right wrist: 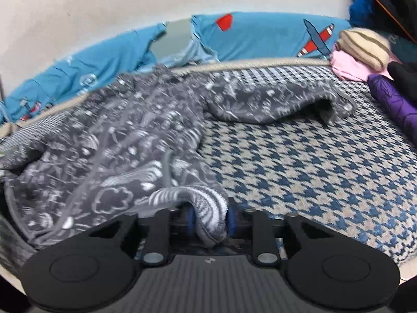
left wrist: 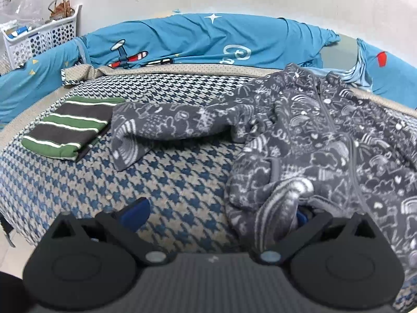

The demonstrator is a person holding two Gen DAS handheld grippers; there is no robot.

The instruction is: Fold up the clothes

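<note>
Fleece jacket [right wrist: 125, 135] hem is bunching between my right hand-held gripper [right wrist: 209, 220] pads, clamped; my left hand-held gripper [left wrist: 221, 214] is gaping beside it. I'm judging an even, taut pull outward across the bed [right wrist: 312, 161] best.

The right hand-held gripper [right wrist: 210, 221] is pinched nearly closed, angled downward. The left hand-held gripper [left wrist: 221, 212] seems spread wide, its right finger partly hidden.

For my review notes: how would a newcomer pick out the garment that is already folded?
Start at the houndstooth bed cover. To the left of the spread grey printed jacket, just past its sleeve end, lies a flat folded top. Its green, dark and white stripes set it apart.
</note>
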